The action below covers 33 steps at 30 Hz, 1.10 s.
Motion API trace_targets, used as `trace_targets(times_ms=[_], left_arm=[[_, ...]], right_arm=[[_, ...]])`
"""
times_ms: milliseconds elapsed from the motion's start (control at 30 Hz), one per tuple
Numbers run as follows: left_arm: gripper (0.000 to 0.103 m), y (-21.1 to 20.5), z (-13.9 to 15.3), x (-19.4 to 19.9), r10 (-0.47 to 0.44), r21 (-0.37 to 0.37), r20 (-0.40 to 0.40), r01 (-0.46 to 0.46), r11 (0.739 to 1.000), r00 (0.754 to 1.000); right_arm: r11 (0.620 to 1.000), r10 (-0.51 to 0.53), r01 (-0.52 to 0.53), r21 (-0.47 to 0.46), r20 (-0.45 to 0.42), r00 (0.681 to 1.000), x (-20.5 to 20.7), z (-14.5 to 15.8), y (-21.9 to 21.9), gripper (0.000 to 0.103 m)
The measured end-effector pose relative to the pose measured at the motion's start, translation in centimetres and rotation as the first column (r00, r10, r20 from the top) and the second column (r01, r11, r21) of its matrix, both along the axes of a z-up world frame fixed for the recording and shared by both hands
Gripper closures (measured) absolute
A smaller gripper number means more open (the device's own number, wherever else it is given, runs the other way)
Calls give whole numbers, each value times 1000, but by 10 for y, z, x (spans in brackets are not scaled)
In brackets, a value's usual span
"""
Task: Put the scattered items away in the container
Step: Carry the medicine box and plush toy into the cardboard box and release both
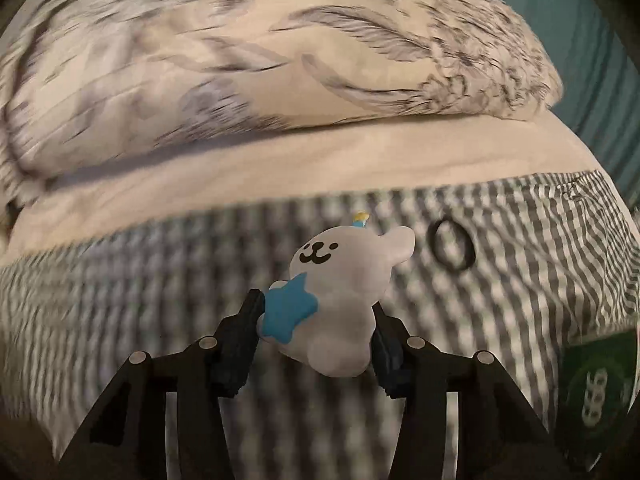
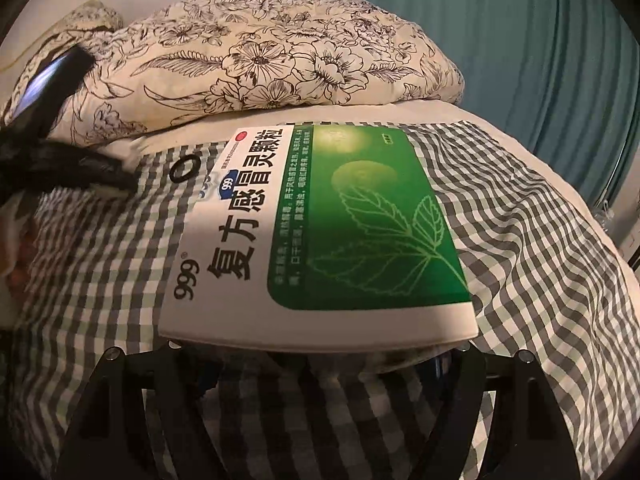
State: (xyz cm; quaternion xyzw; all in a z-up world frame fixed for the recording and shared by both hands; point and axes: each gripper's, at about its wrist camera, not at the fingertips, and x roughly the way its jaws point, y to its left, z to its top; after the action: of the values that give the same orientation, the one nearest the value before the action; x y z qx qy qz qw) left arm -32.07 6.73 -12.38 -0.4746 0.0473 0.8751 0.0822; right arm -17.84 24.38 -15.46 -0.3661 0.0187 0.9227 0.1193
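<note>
Left wrist view: the left gripper (image 1: 318,326) clamps a white seal figurine (image 1: 344,296) above the checkered bed (image 1: 540,248). The right gripper (image 2: 320,354) grips a green medicine box (image 2: 320,232).

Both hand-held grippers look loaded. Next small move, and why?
Probably carry the white seal figurine with the blue star onward to the container, which neither view shows. The left hand-held gripper is shut on it above the grey checked cloth; the right hand-held gripper seems to hold the green-and-white medicine box. The black ring is left.
</note>
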Motion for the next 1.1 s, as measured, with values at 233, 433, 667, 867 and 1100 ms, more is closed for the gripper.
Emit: trace_targets(times_ms=[233,433,667,867,1100], left_arm=[[53,-67,35,103,180,55,5,-180,982,984],[53,-84,75,157,237,71,-2,-236,969,972],[53,-114,128,206,283,105,-86,-274,956,955],[53,-171,175,254,375,135,-169,-356,925,911],[53,-253,196,304,504,139,-177,-486,863,845]], right_arm=[[998,57,-59,-15,-91,994,31,41,-7,27],[983,163,-172,-57,-133,978,73,89,-38,27],[944,303,-318,-88,-147,941,106,135,-89,27],[897,417,-436,-75,-190,889,127,177,-148,27],[818,547,-570,-79,-197,813,154,205,-221,27]])
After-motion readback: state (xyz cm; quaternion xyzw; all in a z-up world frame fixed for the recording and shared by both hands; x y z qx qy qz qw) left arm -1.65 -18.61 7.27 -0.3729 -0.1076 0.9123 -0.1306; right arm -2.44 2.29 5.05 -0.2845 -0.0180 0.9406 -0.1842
